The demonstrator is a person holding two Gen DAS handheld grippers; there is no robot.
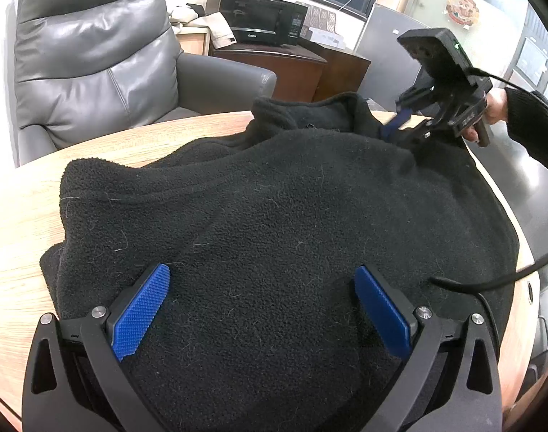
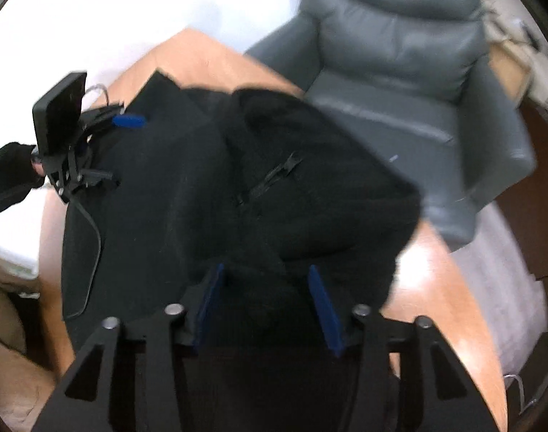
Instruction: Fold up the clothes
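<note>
Fleece everywhere: the black fleece jacket [image 1: 274, 216] lies spread over the round wooden table [image 1: 18, 223], collar toward the grey leather armchair [image 1: 94, 57]. Starting at the left, the left gripper [image 1: 263, 309] hangs low over the near part of the garment, its blue pads [image 1: 140, 309] spread wide, nothing caught between them; whether the fingertips actually brush the fabric is hard to say. Moving across to the right, the right gripper [image 1: 400, 129] sits at the far shoulder of the jacket beside the collar, tips down in the fleece. Its own blurred wrist view shows the right gripper [image 2: 266, 302] partly spread, with a fold of black fabric bunched between the blue pads [image 2: 324, 309], but I cannot tell whether they really pinch it. A zipper [image 2: 274, 176] runs down the fleece just ahead of them. Behind, a black microwave [image 1: 259, 18] sits on a dark cabinet.
</note>
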